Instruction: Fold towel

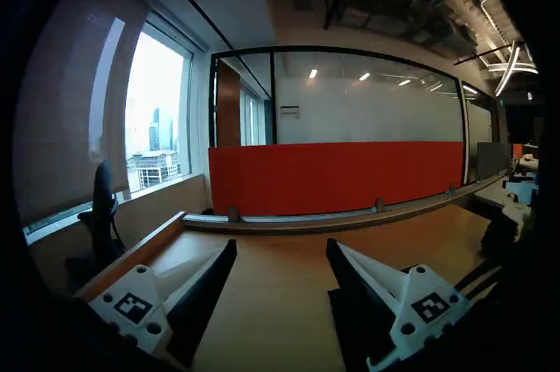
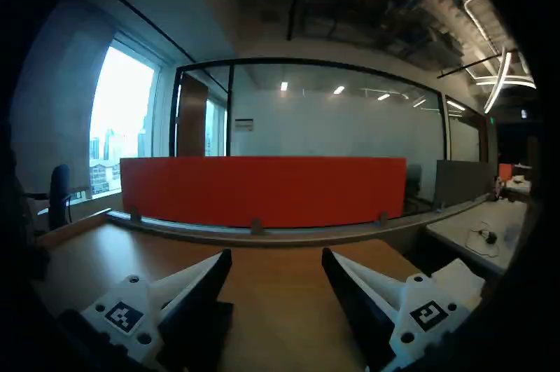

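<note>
My left gripper [image 1: 281,244] is open above a bare wooden desk [image 1: 280,302], its two black-and-white fingers spread wide with nothing between them. In the right gripper view, my right gripper [image 2: 276,254] also stands open over the same wooden desk [image 2: 280,295], holding nothing. Both point level toward the far side of the desk. I see no towel on the visible desk surface.
A red divider panel [image 1: 336,176] runs along the desk's far edge, with a glass wall behind. A window [image 1: 154,127] and a dark office chair [image 1: 101,211] are on the left. A neighbouring white desk [image 2: 483,228] with a cable lies to the right.
</note>
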